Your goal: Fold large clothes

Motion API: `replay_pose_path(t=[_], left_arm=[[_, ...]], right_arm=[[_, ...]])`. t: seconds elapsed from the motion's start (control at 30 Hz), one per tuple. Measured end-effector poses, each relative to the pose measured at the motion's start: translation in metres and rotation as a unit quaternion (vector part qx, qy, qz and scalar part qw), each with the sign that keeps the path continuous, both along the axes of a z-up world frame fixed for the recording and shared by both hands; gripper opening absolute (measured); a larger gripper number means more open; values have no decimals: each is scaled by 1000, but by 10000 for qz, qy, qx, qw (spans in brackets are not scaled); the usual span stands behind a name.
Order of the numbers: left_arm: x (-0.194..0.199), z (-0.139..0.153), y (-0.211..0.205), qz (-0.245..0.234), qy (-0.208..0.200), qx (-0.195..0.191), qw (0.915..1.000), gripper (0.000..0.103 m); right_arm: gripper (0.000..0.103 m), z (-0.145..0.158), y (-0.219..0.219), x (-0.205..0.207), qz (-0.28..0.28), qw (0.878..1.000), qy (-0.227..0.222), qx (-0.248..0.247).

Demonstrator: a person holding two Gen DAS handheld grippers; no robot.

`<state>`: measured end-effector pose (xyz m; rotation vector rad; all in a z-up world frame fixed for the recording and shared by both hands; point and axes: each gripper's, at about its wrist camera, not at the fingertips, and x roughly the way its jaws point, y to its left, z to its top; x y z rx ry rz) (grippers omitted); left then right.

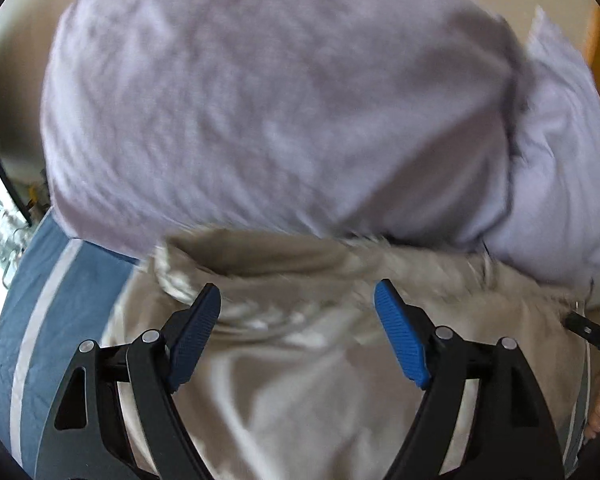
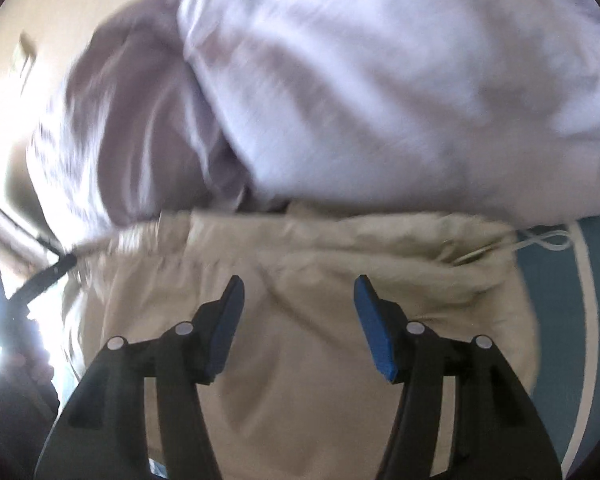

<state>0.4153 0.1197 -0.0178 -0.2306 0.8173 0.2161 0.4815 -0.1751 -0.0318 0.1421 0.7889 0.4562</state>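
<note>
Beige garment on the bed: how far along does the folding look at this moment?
Done: the beige garment lies on the blue striped bedding, a drawstring hem doubled along its far edge by the pale pillows. In hand: nothing; left gripper and right gripper hover open above it. Left: further folds; blur hides the final shape.
</note>
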Motion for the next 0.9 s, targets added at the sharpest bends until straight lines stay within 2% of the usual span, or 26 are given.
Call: replay_pose_path(t=[0.13,0.2,0.23,0.3,0.37,0.5,0.57,0.73,0.83,0.9], left_arm=[[4,-12,-24,-265,110,116,9995,79],[5,-16,-30,-315,147,161,9993,79],[6,-20,-29,-324,154,183,9992,79],[7,-23,-33,-344,149,238,9990,79],[7,-24,-35,-359,121,277,9989,79],[7,-22,-36,-324,47,337,9989,80],[9,-22,-34,-256,34,366,9990,80],[27,-42,-28,-32,118,514,9986,80],[37,-57,-24,67,192,621,9979,82],[43,-66,-24,114,229,706,9972,84]], right_arm=[[54,-16,30,8,84,9988,51,-479],[27,-27,40,14,88,9974,112,-710],[23,-34,40,15,105,9968,156,-770],[7,-39,50,18,55,9956,116,-927],[4,-37,50,20,-53,9941,-45,-1083],[3,-23,53,34,-429,9933,-325,-1019],[3,-20,54,41,-555,9931,-285,-994],[4,-37,65,47,-534,9908,-280,-1209],[17,-41,63,46,-481,9920,-303,-1124],[30,-40,55,45,-458,9940,-271,-956]])
